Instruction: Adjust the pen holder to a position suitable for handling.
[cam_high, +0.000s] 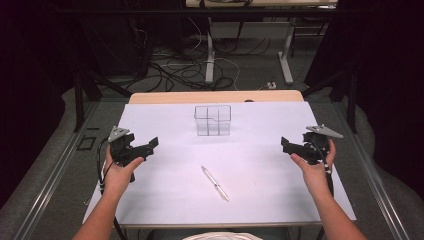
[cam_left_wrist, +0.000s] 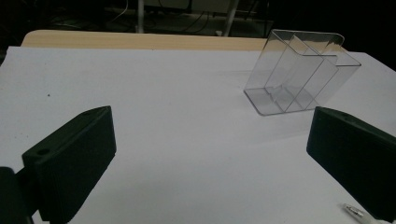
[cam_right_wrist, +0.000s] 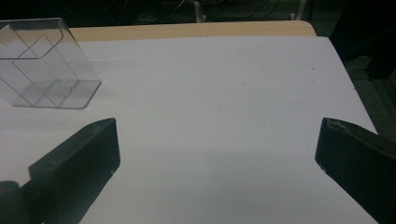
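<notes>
A clear plastic organiser box (cam_high: 213, 120) with several compartments stands empty at the back middle of the white table cover (cam_high: 260, 145). A white pen (cam_high: 215, 183) lies slantwise in front of it, near the table's middle. My left gripper (cam_high: 149, 145) hovers at the left side, open, nothing between its jaws. My right gripper (cam_high: 287, 145) hovers at the right side, open and empty as well. The left gripper view has the box (cam_left_wrist: 299, 72) ahead to the right and the pen's tip (cam_left_wrist: 356, 212) at the bottom right. In the right gripper view the box (cam_right_wrist: 44, 65) sits far left.
The wooden table edge (cam_high: 215, 96) shows behind the white cover. Beyond it are table legs (cam_high: 210, 55) and loose cables (cam_high: 175, 70) on the floor. Dark drapes close off both sides.
</notes>
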